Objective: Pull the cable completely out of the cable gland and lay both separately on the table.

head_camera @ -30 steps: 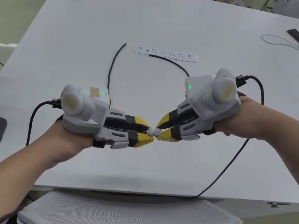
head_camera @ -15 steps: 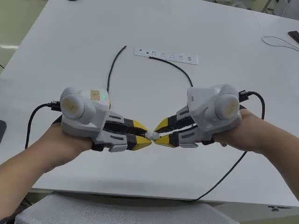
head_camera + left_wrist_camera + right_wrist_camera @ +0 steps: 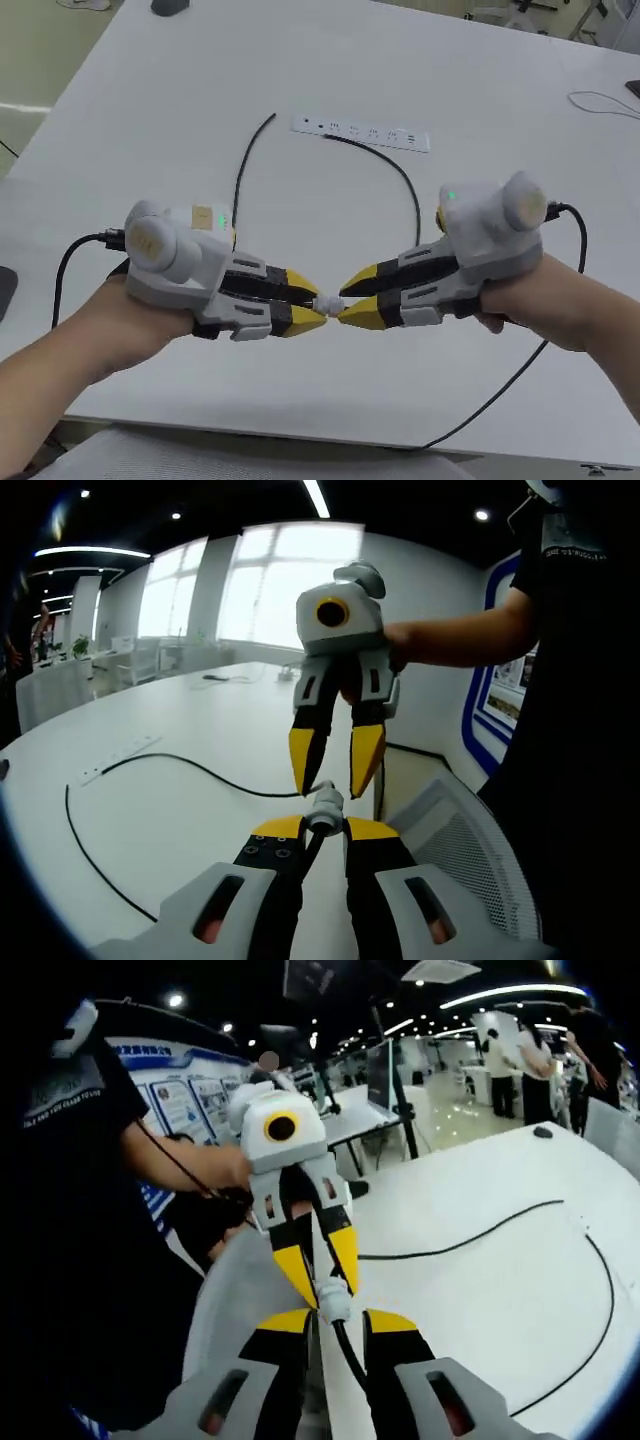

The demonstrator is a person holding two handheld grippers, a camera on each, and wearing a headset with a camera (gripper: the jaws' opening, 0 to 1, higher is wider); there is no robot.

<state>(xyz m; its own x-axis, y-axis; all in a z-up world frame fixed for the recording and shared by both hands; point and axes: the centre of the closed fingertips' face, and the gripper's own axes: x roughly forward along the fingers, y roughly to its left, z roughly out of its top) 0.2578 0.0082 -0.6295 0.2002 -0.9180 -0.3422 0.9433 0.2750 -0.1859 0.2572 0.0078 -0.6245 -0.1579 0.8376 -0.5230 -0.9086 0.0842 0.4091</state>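
My left tool (image 3: 318, 308) is clamped on the cable gland (image 3: 328, 304), above the bench (image 3: 300, 60). The cable (image 3: 345, 1346) runs between the jaws of the right tool (image 3: 345, 309); can't tell if they pinch it. I'd pull straight along the gland axis, steady.

The left gripper (image 3: 316, 306) is on the left and the right gripper (image 3: 346, 303) is on the right. They meet tip to tip over the near part of the table (image 3: 150, 120). The cable gland (image 3: 329, 304) sits between them. Far behind lies a power strip (image 3: 365, 133). The cable (image 3: 404, 178) curves on the table between the strip and the right gripper.
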